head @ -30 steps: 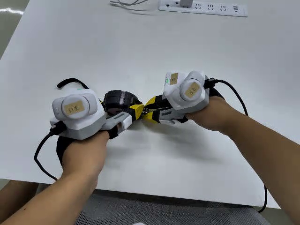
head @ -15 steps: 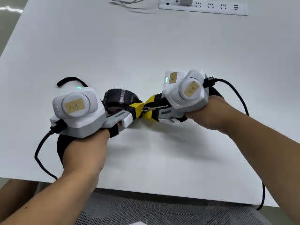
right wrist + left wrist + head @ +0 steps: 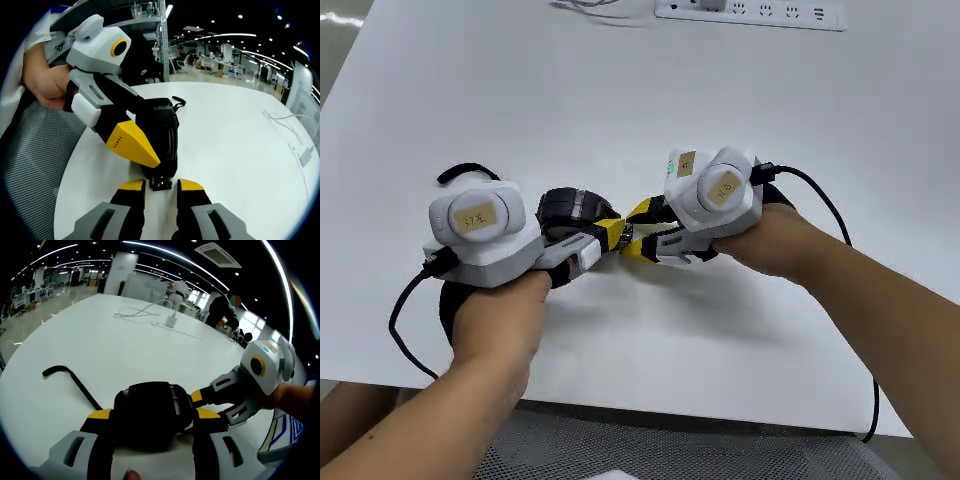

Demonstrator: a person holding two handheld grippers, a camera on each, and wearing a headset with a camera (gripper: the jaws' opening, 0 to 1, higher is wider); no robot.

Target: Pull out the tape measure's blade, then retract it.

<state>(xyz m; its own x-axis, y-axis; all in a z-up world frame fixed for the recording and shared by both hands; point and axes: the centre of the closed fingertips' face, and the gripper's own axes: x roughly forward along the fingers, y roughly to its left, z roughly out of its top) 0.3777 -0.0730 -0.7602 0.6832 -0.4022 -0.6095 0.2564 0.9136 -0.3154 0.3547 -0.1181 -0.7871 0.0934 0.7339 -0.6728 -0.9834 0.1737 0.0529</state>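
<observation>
A black tape measure (image 3: pixel 575 208) rests on the white table (image 3: pixel 650 90), and my left gripper (image 3: pixel 586 226) is shut on its case. In the left gripper view the case (image 3: pixel 150 412) sits between the yellow-tipped jaws of the left gripper (image 3: pixel 152 416). My right gripper (image 3: pixel 635 230) faces it from the right. In the right gripper view the right gripper (image 3: pixel 161 186) has its jaws drawn in close on the small end hook (image 3: pixel 161 183) at the case's (image 3: pixel 162 132) mouth. No length of blade is drawn out.
The tape's black wrist strap (image 3: pixel 465 172) lies on the table behind the left gripper. A white power strip (image 3: pixel 750 12) with a cable sits at the far edge. The table's near edge (image 3: pixel 670 415) runs just under my forearms. People stand in the hall beyond (image 3: pixel 220 310).
Both grippers and the tape measure hold the same pose against each other. The picture has shifted slightly, as the head camera moved.
</observation>
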